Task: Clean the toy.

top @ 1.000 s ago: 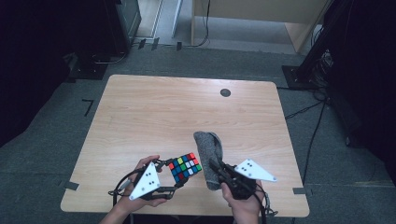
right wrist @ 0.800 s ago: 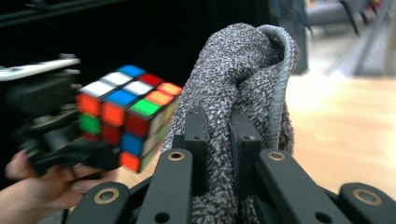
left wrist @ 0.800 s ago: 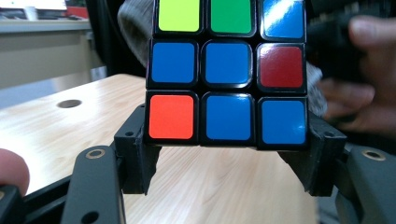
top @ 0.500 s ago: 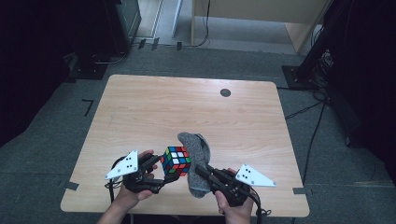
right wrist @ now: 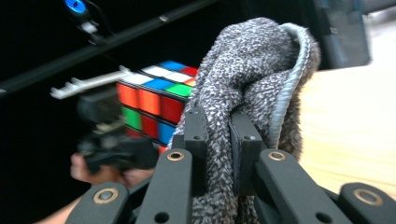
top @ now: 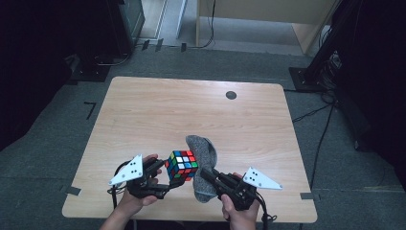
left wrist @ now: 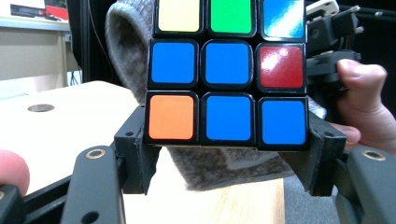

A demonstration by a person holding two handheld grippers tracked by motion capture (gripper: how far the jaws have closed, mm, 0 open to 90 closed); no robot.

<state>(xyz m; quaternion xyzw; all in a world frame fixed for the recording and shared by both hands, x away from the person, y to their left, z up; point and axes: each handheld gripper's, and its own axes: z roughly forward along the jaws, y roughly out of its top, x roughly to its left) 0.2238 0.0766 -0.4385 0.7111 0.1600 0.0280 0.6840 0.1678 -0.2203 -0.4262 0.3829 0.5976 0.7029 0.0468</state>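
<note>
Cube (left wrist: 227,74) (glossy, square-tiled) beside nubbly grey sock (right wrist: 252,88).

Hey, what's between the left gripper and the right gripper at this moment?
In the high view, the cube held by the left gripper and the grey sock pinched by the right gripper.

Left tongs (top: 168,181) gripping cube (top: 182,165), right tongs (top: 205,176) gripping sock (top: 203,153)

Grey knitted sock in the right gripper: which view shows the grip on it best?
The right gripper view: the grey knitted sock is pinched between that gripper's black jaws, up close. The high view shows the sock hanging from the right gripper, small. The left gripper view shows it behind the colourful puzzle cube.
</note>
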